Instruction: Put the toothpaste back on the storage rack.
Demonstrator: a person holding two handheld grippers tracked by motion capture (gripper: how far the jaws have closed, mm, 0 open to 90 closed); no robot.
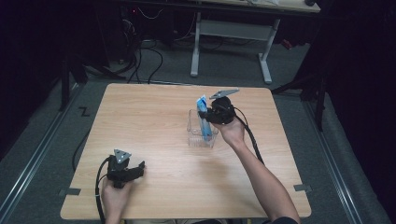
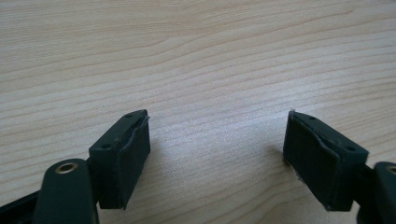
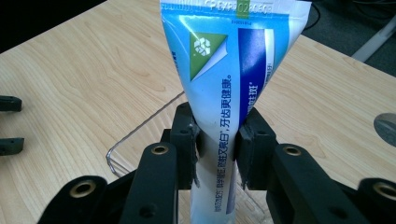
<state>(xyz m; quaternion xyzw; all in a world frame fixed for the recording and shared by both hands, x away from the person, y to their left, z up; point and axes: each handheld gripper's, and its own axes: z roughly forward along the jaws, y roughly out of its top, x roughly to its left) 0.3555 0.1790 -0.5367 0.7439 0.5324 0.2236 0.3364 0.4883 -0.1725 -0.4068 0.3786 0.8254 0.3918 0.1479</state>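
Observation:
A blue and white toothpaste tube stands upright, crimped end up, with its lower end down inside a clear plastic container near the middle of the wooden table. My right gripper is shut on the tube's middle, both pads pressing its sides; the high view has that gripper just right of the tube. My left gripper rests at the table's front left, far from the container. Its jaws stand wide open over bare wood, nothing between them.
The wooden table has bare room around the container. Beyond its far edge stand a white-legged desk and floor cables. Grey tape marks sit by the front corners.

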